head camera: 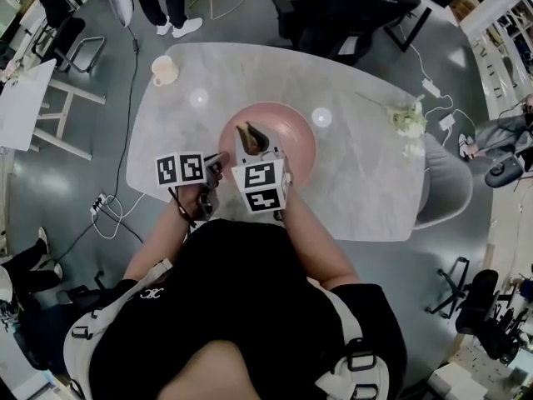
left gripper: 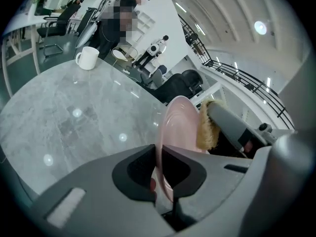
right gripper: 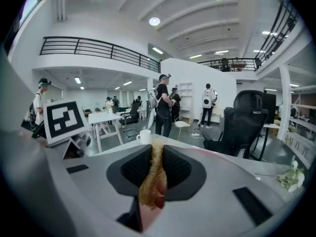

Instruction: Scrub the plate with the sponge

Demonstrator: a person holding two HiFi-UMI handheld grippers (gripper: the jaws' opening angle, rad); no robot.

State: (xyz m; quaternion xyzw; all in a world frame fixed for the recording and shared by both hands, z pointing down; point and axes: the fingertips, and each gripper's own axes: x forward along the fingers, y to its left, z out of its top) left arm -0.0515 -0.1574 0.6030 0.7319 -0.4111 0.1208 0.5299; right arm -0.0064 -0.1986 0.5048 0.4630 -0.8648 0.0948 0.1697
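A pink plate (head camera: 287,136) is tilted up off the grey marble table (head camera: 358,173), seen near edge-on in the left gripper view as the plate (left gripper: 178,120). My left gripper (head camera: 218,163) is shut on the plate's near left rim, and its jaws (left gripper: 159,174) pinch the thin edge. My right gripper (head camera: 253,140) is shut on a yellow-brown sponge (head camera: 249,136) and presses it against the plate's face. The sponge (right gripper: 152,177) is squeezed flat between the right gripper's jaws (right gripper: 154,169). In the left gripper view the sponge (left gripper: 206,125) lies against the plate.
A white mug (head camera: 164,70) stands at the table's far left corner. White flowers (head camera: 407,120) lie near the right edge. Black office chairs (head camera: 333,11) stand beyond the far side. A person's legs (head camera: 171,2) are at the back left.
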